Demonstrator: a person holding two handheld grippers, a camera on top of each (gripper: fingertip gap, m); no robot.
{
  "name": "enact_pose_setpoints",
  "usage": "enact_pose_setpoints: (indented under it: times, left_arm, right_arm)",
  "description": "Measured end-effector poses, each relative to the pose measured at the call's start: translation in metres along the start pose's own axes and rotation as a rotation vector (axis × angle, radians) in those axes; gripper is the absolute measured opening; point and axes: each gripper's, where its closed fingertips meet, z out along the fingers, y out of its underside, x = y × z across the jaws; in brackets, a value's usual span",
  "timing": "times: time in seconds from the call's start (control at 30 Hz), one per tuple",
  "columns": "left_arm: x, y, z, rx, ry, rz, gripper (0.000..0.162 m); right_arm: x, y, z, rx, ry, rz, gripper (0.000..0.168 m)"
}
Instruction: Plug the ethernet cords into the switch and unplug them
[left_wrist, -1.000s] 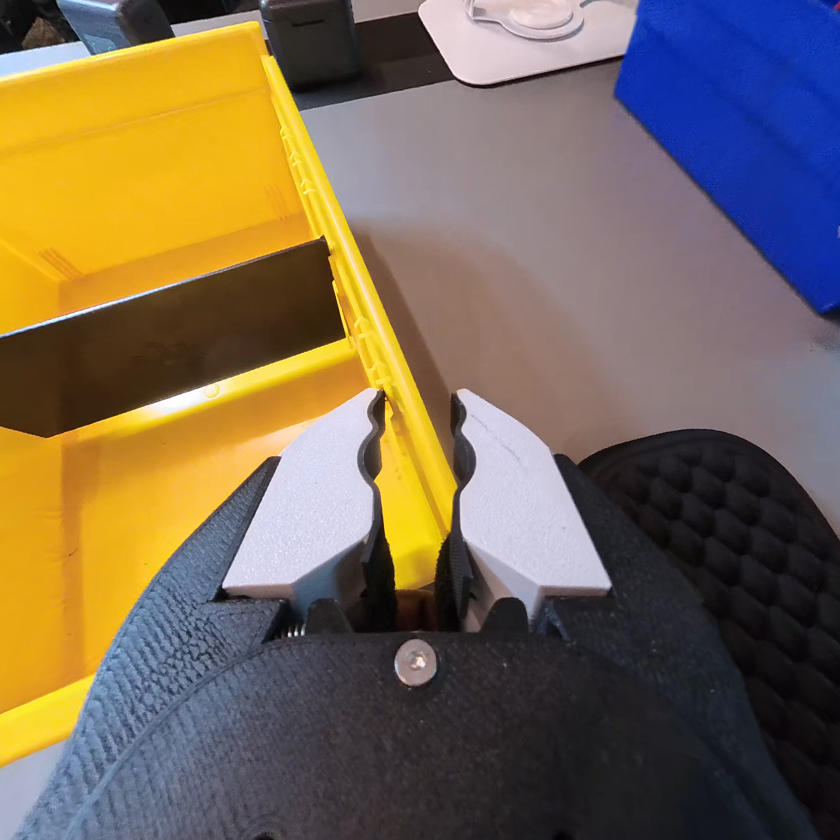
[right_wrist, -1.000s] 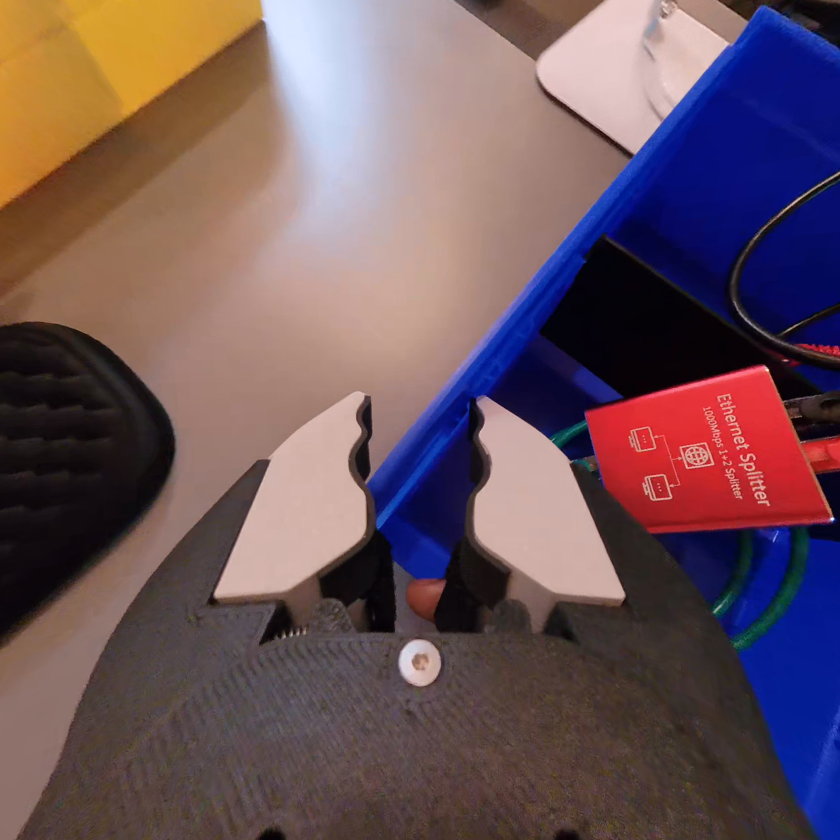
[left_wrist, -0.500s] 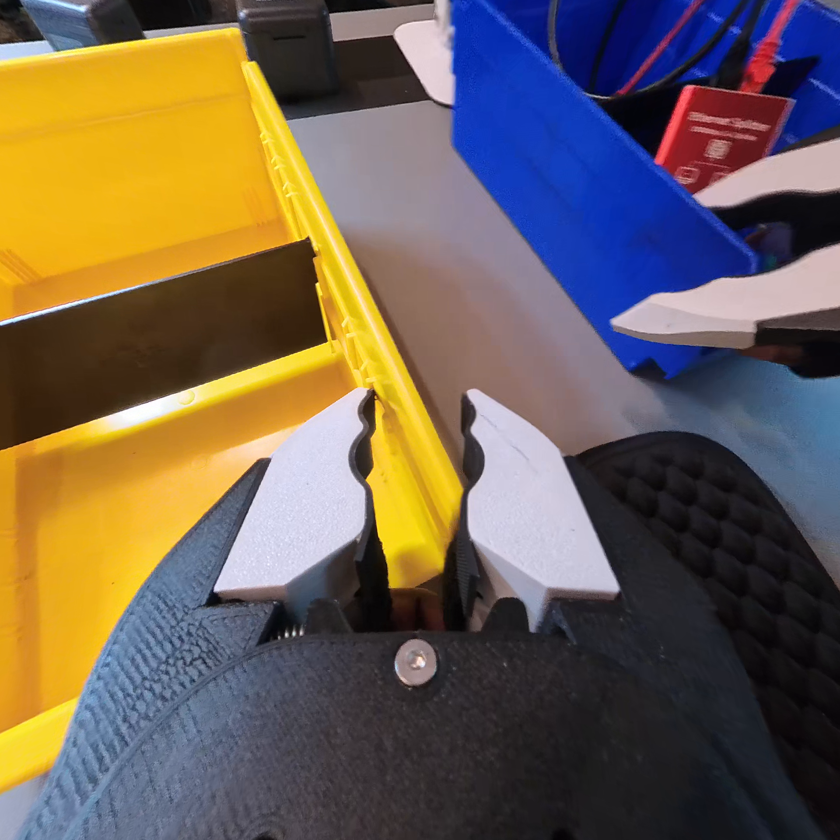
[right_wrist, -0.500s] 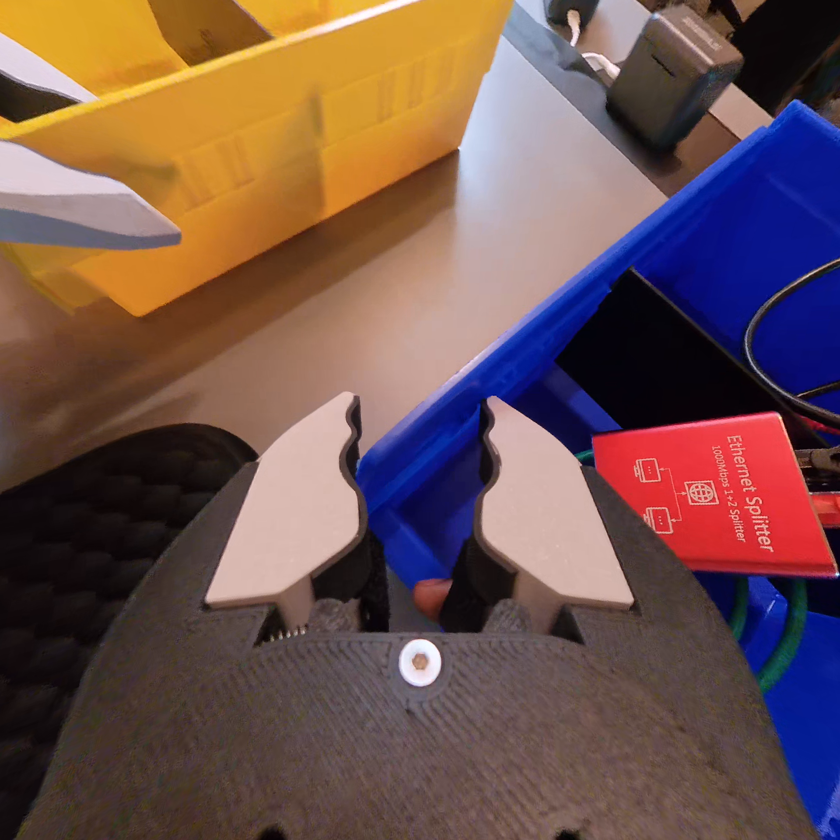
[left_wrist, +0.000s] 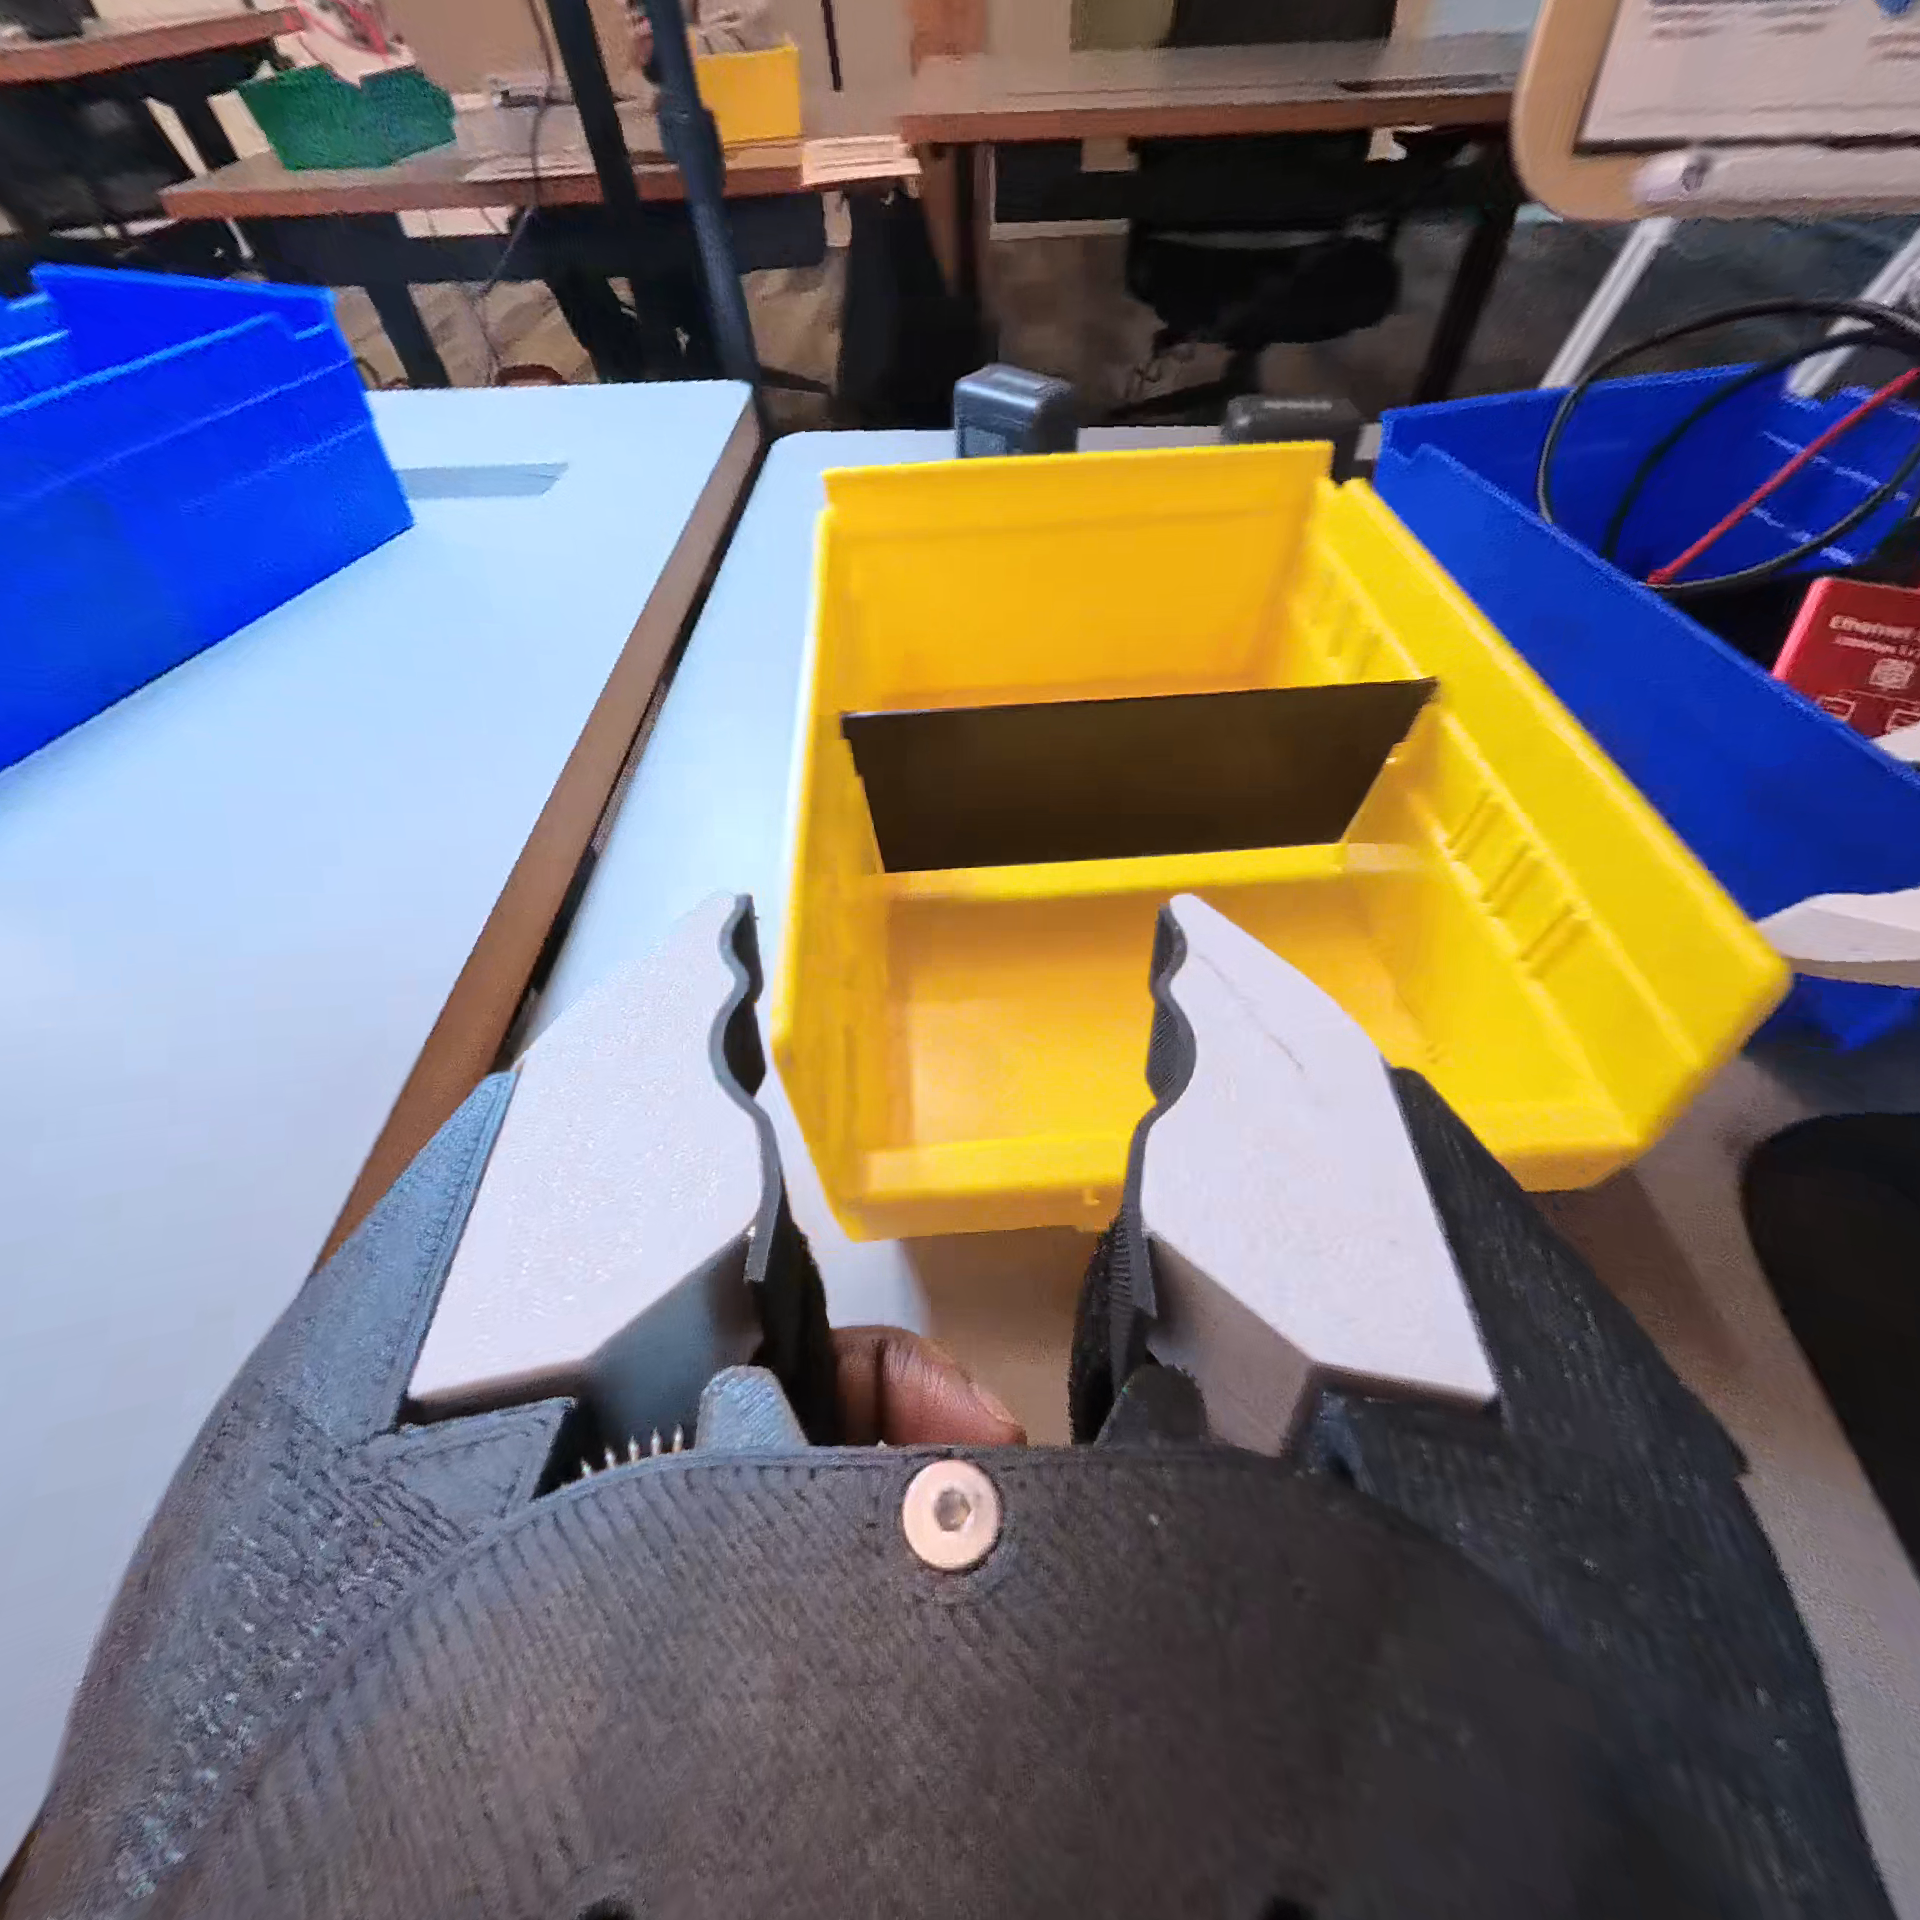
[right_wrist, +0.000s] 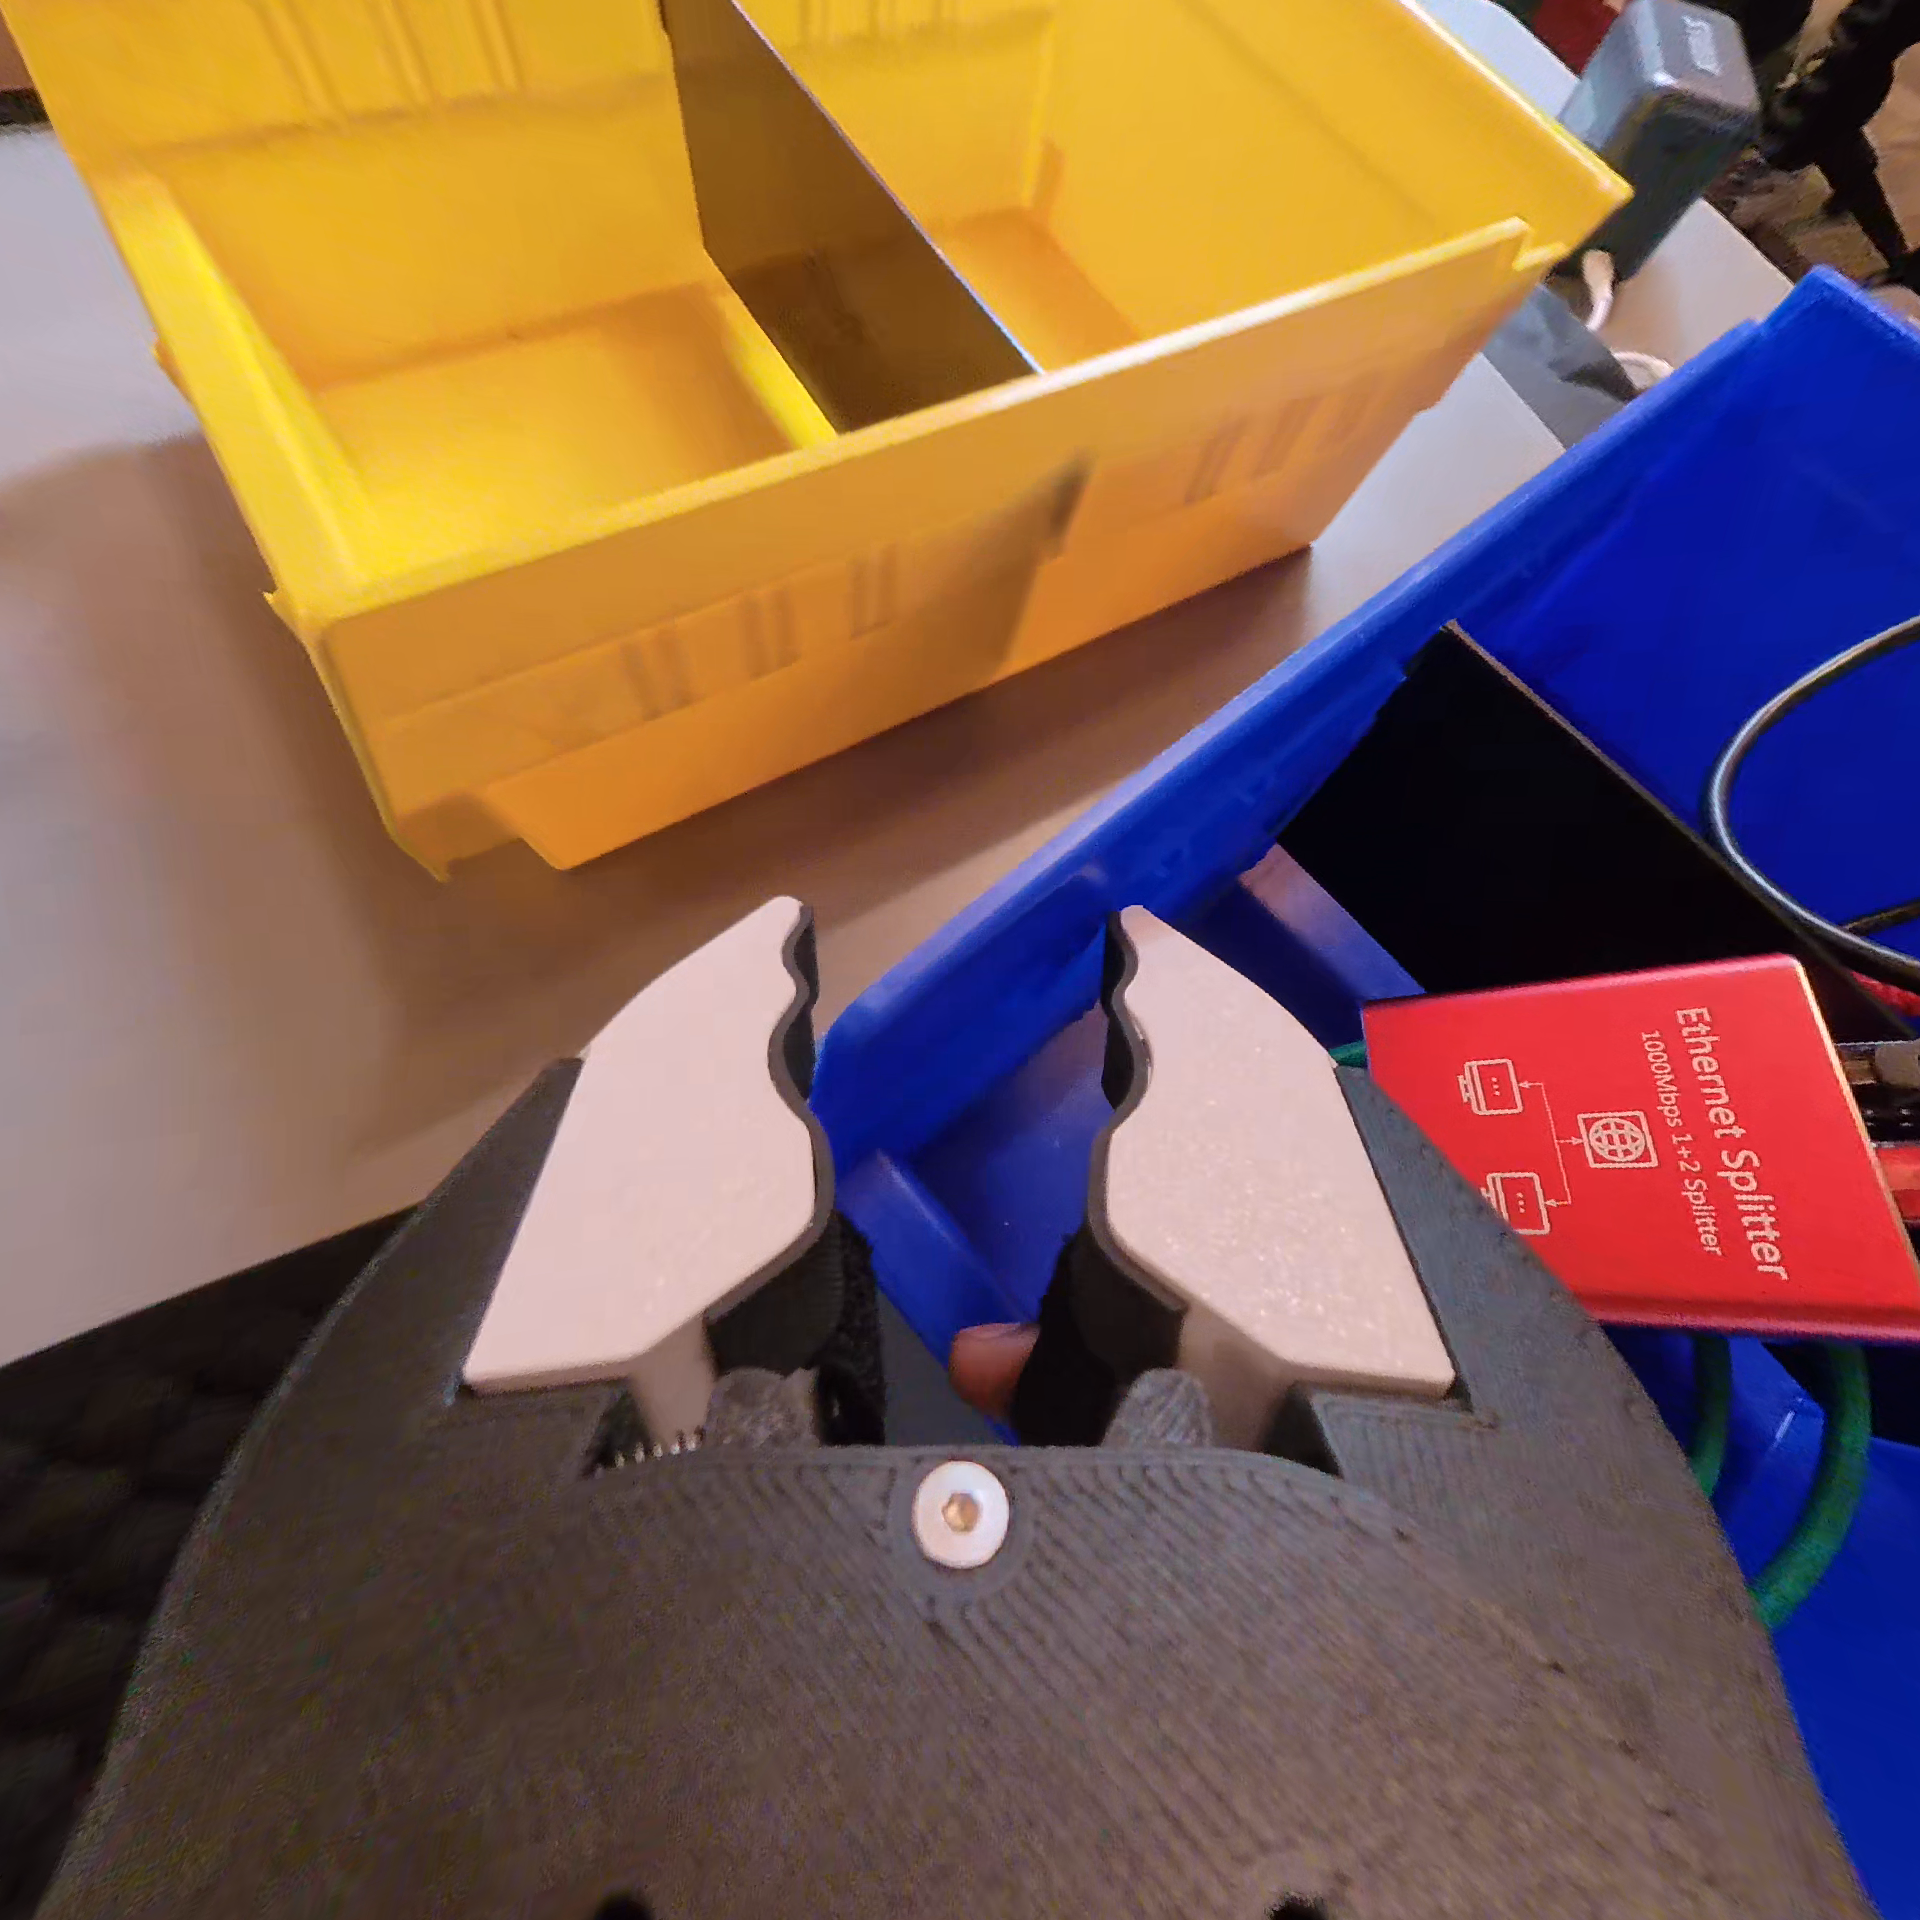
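**A:** Where's the switch, taking the blue bin (right_wrist: 1299, 727) as the landmark?

**B:** Inside it. The red switch (right_wrist: 1662, 1143) lies flat in the bin's near compartment, just this side of the black divider (right_wrist: 1507, 821), resting on a coil of green cord (right_wrist: 1829, 1475). A black cord (right_wrist: 1756, 748) loops in the far compartment behind the divider.

**A:** Which tool is closer?

**B:** The right tool (right_wrist: 961, 1023), clearly. It straddles the bin's near corner, one finger outside the wall and one inside, jaws moderately apart and holding nothing. The switch sits just to its right and slightly ahead, past the inner finger. The left tool (left_wrist: 951, 1013) hangs wide open and empty in front of the yellow bin (left_wrist: 1558, 862), which stands left of the blue bin, so the switch is well away from it on the far side.

**A:** How is the switch oriented?

**B:** It's a flat slab, broad face up. Its long axis runs roughly along the bin's length, from near the corner toward the divider. Red and dark plugs (right_wrist: 1891, 1081) show at its right-hand edge, so the ports seem to face right, away from the right tool. I can't tell how many are seated.

**A:** So the next move?

**B:** I'd judge the right tool needs to shift right, deeper into the bin, to reach the switch or a plug at that edge.
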Motion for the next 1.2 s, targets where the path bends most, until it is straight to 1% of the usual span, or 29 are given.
enact_pose_setpoints:
  times: [0.1, 0.17, 0.23, 0.33, 0.37, 0.43, 0.47, 0.53, 0.63, 0.67, 0.73, 0.77, 0.8, 0.83, 0.87, 0.9, 0.93, 0.97, 1.0, 1.03, 1.07, 1.1, 1.13, 1.17, 1.2]
  left_arm:
    - [-0.011, 0.012, 0.006, -0.011, 0.005, -0.038, 0.072]
    - [-0.017, 0.022, 0.013, -0.031, -0.015, -0.032, 0.072]
    - [-0.024, 0.029, 0.019, -0.031, -0.043, -0.001, 0.072]
    - [-0.026, 0.036, 0.030, 0.003, -0.034, -0.003, 0.072]
    - [-0.029, 0.038, 0.033, 0.015, -0.040, -0.017, 0.072]
    - [-0.034, 0.040, 0.039, 0.059, -0.065, -0.029, 0.071]
    - [-0.037, 0.041, 0.042, 0.079, -0.087, -0.031, 0.067]
    - [-0.036, 0.041, 0.043, 0.107, -0.098, -0.004, 0.052]
    - [-0.032, 0.037, 0.040, 0.137, -0.079, 0.014, 0.021]
    - [-0.032, 0.038, 0.040, 0.118, -0.069, 0.002, 0.018]
    - [-0.029, 0.044, 0.035, 0.055, -0.018, -0.031, 0.004]
    - [-0.027, 0.046, 0.031, 0.019, 0.013, -0.051, 0.004]
    - [-0.023, 0.049, 0.026, -0.023, 0.056, -0.071, 0.005]
    - [-0.018, 0.051, 0.020, -0.066, 0.105, -0.082, 0.007]
    - [-0.015, 0.053, 0.015, -0.099, 0.144, -0.088, 0.009]
    - [-0.016, 0.054, 0.013, -0.111, 0.143, -0.086, 0.022]
    - [-0.021, 0.053, 0.015, -0.100, 0.107, -0.071, 0.040]
    - [-0.027, 0.052, 0.018, -0.078, 0.064, -0.057, 0.055]
    - [-0.029, 0.053, 0.022, -0.063, 0.044, -0.048, 0.060]
    - [-0.027, 0.054, 0.026, -0.056, 0.046, -0.038, 0.060]
    - [-0.024, 0.056, 0.031, -0.050, 0.053, -0.027, 0.057]
    - [-0.022, 0.057, 0.035, -0.048, 0.053, -0.015, 0.046]
    - [-0.020, 0.058, 0.038, -0.046, 0.047, 0.007, 0.015]
    - [-0.020, 0.057, 0.039, -0.036, 0.019, 0.030, 0.008]
    - [-0.022, 0.056, 0.039, -0.047, -0.014, 0.059, 0.006]
  right_arm:
    - [-0.010, -0.007, 0.007, 0.016, -0.034, -0.019, 0.054]
    - [-0.016, -0.010, 0.007, 0.036, -0.053, -0.029, 0.055]
    - [-0.018, -0.030, -0.007, 0.174, -0.031, -0.024, 0.055]
    - [-0.031, -0.061, -0.038, 0.376, 0.004, -0.037, 0.054]
    - [-0.040, -0.065, -0.042, 0.394, -0.012, -0.045, 0.053]
    - [-0.062, -0.061, -0.036, 0.359, -0.065, -0.048, 0.051]
    - [-0.070, -0.058, -0.029, 0.334, -0.091, -0.043, 0.050]
    - [-0.081, -0.050, -0.015, 0.282, -0.124, -0.032, 0.049]
    - [-0.086, -0.045, -0.004, 0.244, -0.149, -0.005, 0.046]
    - [-0.087, -0.044, -0.002, 0.237, -0.154, -0.002, 0.044]
    - [-0.086, -0.044, 0.002, 0.232, -0.142, -0.007, 0.040]
    - [-0.082, -0.043, 0.002, 0.230, -0.115, -0.018, 0.036]
    - [-0.077, -0.042, 0.002, 0.227, -0.084, -0.034, 0.028]
    - [-0.073, -0.041, 0.001, 0.227, -0.069, -0.050, 0.022]
    - [-0.070, -0.039, -0.001, 0.223, -0.065, -0.045, 0.020]
    - [-0.069, -0.038, -0.002, 0.224, -0.063, -0.036, 0.018]
    - [-0.068, -0.037, -0.002, 0.227, -0.060, -0.028, 0.018]
    - [-0.067, -0.037, -0.003, 0.231, -0.055, -0.023, 0.018]
    - [-0.067, -0.037, -0.002, 0.235, -0.051, -0.022, 0.018]
    - [-0.068, -0.037, -0.001, 0.234, -0.049, -0.026, 0.022]
    - [-0.070, -0.036, 0.002, 0.222, -0.050, -0.029, 0.028]
    - [-0.070, -0.036, 0.005, 0.214, -0.042, -0.036, 0.029]
    - [-0.070, -0.035, 0.007, 0.206, -0.030, -0.051, 0.024]
    - [-0.071, -0.035, 0.008, 0.206, -0.024, -0.070, 0.023]
    - [-0.070, -0.036, 0.008, 0.207, -0.014, -0.089, 0.022]
